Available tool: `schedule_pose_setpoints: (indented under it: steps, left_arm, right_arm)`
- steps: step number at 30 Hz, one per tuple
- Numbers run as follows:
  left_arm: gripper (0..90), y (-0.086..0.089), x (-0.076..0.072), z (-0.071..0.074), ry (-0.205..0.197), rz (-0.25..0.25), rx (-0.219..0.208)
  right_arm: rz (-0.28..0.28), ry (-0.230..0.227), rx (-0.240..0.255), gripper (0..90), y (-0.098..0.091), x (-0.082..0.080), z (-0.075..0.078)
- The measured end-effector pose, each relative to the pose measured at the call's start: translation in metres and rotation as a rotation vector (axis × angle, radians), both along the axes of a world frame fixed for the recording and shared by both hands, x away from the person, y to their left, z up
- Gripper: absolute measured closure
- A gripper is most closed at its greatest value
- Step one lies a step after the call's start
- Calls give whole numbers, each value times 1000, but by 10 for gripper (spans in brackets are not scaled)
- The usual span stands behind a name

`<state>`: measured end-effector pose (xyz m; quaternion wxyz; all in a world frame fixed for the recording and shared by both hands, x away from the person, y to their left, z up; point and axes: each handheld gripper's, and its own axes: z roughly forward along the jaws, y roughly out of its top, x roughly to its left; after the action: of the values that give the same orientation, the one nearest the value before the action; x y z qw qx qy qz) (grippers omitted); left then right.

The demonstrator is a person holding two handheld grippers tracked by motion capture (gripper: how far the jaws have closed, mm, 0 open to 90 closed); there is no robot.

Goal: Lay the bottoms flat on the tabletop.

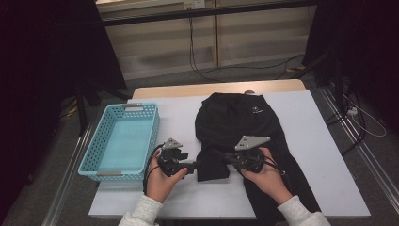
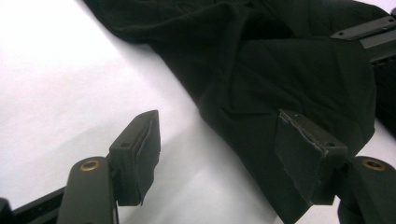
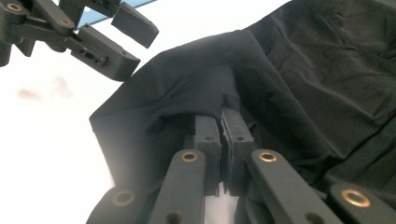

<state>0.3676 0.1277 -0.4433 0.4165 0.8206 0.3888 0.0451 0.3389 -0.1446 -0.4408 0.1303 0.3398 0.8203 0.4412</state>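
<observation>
— What are your hands doing?

— My right gripper [image 3: 223,140] has its jaws pressed together on a fold of the black jacket [image 1: 244,125]. The cloth bunches up right at my fingertips and drapes away ahead of them and to both sides.

— And the other one?

— My left gripper [image 2: 229,140] stands well open. One pad [image 2: 140,144] hangs over the bare white table [image 2: 56,84]; the other pad [image 2: 306,149] sits over the edge of the jacket. Nothing is pinched between them.

— Where does the jacket lie from your hands?

— From above, it spreads out on the table just ahead of my right gripper [image 1: 233,159] and runs back under my right hand [image 1: 263,176]. A folded corner of it lies between my two grippers, with the tip of my left gripper [image 1: 193,167] just beside that corner. My left hand [image 1: 160,181] rests on the table behind it.

— Anything else close by?

— A light blue basket [image 1: 94,150] sits on the outer side of my left gripper, near it but apart.
</observation>
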Motion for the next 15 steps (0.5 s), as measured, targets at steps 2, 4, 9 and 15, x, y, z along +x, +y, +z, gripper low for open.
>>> schedule_pose_setpoints:
  steps: [2,4,9,15]
  left_arm:
    - [346,-1,-1,-1,5,-7,-7]
    - [388,-2,-2,-1,10,-15,-7]
    - [521,-7,-4,-7,50,-19,0]
    - [711,-14,-5,-12,81,-35,20]
  right_arm:
    - [3,-2,-11,869,3,0,-2]
    - [0,0,-13,866,5,0,-4]
    - [-16,6,-14,859,7,2,-8]
    - [-21,-7,-25,847,9,3,-9]
